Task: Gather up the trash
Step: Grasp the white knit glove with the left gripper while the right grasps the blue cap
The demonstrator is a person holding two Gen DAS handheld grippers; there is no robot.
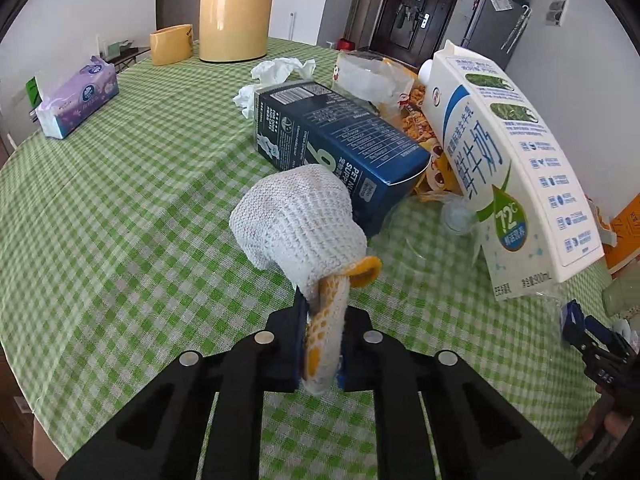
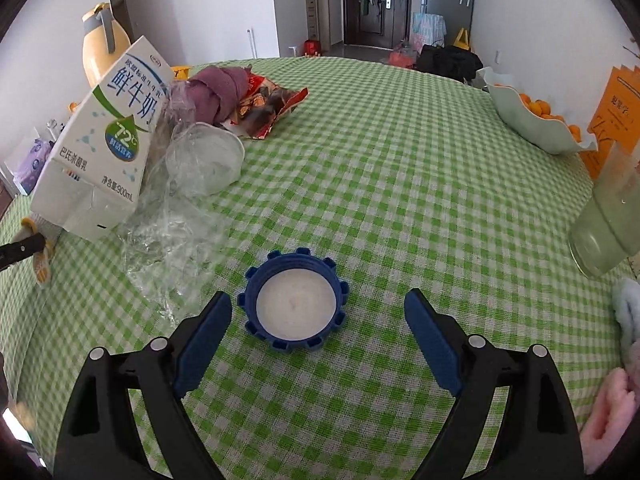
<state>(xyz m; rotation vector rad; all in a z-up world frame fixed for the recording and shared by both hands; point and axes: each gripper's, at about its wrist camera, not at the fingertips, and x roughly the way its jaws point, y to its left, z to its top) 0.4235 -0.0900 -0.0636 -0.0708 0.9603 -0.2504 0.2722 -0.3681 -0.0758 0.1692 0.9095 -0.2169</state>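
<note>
My left gripper is shut on the cuff of a white knitted glove with yellow dots, which bulges up in front of the fingers. Behind it lie a dark blue pet-food box, a white milk carton and crumpled tissues. In the right wrist view my right gripper stands open over the green checked tablecloth. A blue notched bottle cap lies between its pads, nearer the left one, and neither pad presses on it. The milk carton, a clear plastic cup and a snack wrapper lie to the left.
A purple tissue pack, a yellow jug and a yellow holder stand at the far left. A fruit bowl, an orange booklet and a glass of pale green drink stand on the right.
</note>
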